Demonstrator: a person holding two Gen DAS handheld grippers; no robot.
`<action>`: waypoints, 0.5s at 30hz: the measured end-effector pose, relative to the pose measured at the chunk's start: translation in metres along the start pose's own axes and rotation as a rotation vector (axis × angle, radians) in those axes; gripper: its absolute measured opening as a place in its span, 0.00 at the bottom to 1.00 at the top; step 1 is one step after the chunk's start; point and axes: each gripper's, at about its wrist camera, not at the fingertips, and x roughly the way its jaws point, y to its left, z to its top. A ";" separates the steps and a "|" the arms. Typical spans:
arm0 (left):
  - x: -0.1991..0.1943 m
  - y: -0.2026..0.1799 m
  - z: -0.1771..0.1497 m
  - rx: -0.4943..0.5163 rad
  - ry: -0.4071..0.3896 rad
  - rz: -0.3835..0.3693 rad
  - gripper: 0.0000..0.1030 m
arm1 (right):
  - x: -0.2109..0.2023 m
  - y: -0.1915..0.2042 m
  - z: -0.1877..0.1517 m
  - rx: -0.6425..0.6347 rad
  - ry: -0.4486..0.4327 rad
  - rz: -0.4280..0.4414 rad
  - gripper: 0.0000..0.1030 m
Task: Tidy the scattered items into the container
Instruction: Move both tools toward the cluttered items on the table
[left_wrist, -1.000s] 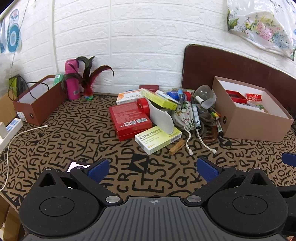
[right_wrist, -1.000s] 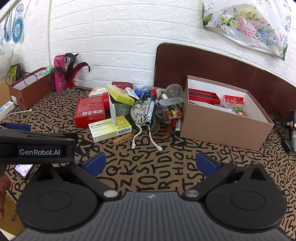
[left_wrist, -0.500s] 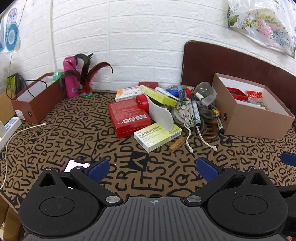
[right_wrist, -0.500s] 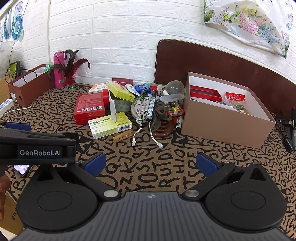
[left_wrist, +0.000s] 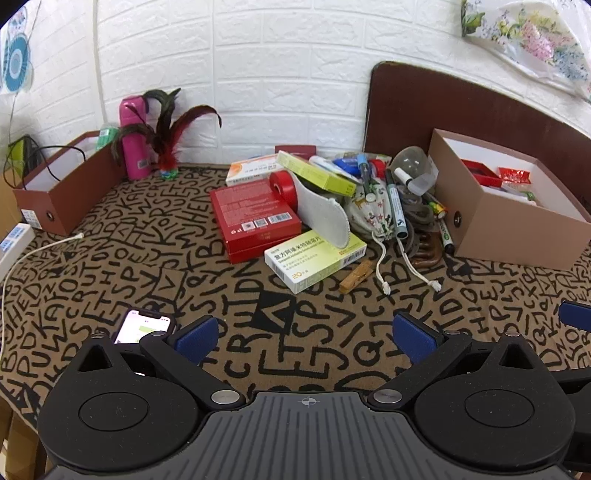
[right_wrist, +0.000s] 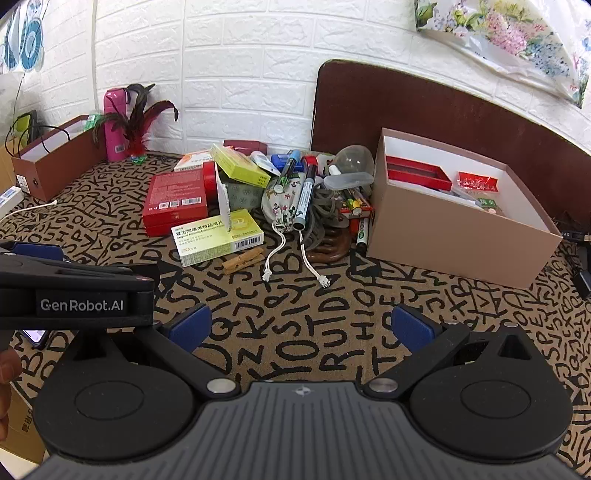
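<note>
A pile of items lies mid-table: a red box (left_wrist: 255, 218), a yellow-green medicine box (left_wrist: 314, 260), a white insole (left_wrist: 325, 218), a floral drawstring pouch (left_wrist: 373, 210), markers (left_wrist: 395, 206) and a wooden clothespin (left_wrist: 356, 275). The open brown box (left_wrist: 517, 232) with a white inside stands to the right and holds a red tray and packets. In the right wrist view the pile (right_wrist: 218, 236) and the box (right_wrist: 458, 236) show too. My left gripper (left_wrist: 304, 332) and right gripper (right_wrist: 301, 326) are both open and empty, hovering short of the pile.
A second brown box (left_wrist: 62, 184) stands at the far left with a pink bottle (left_wrist: 133, 140) and red feathers beside it. A phone (left_wrist: 144, 326) lies near my left fingers. A white cable (left_wrist: 33, 254) runs along the left. The brown headboard (right_wrist: 424, 114) is behind.
Both grippers have drifted slightly, the pile now a little lower and nearer in view. Both stay open and nothing on the table has moved.
</note>
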 end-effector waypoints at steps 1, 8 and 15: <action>0.002 0.000 0.000 0.000 0.005 0.000 1.00 | 0.002 0.000 0.000 0.000 0.004 0.001 1.00; 0.016 0.000 0.001 0.000 0.027 -0.007 1.00 | 0.016 -0.001 0.002 0.002 0.032 -0.002 1.00; 0.035 0.001 0.002 -0.002 0.066 -0.012 1.00 | 0.032 -0.002 0.001 0.001 0.062 0.002 1.00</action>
